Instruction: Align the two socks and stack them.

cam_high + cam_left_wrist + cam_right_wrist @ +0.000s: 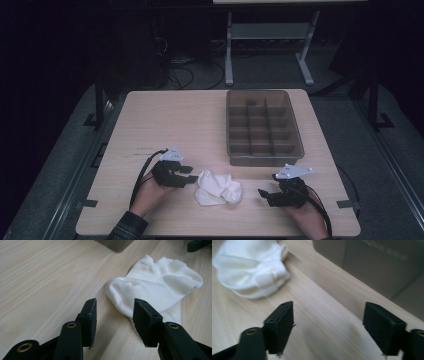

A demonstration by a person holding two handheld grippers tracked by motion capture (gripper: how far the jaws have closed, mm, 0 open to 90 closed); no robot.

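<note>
Pale wood table (165,115), white sock (218,188) between two wide-open grippers, left gripper (189,173), right gripper (263,196), divided bin (263,126) behind

You had a white sock (155,288) of soft knitted cloth, matt, ribbed at the cuff in the upper middle of the left gripper view. The table (175,125) under it was pale wood grain, smooth with a faint sheen. Your left gripper (115,315) showed matt black plastic jaws with brass-coloured metal inserts. The bin (263,128), upper right of the high view, looked like smoky translucent plastic.
</note>
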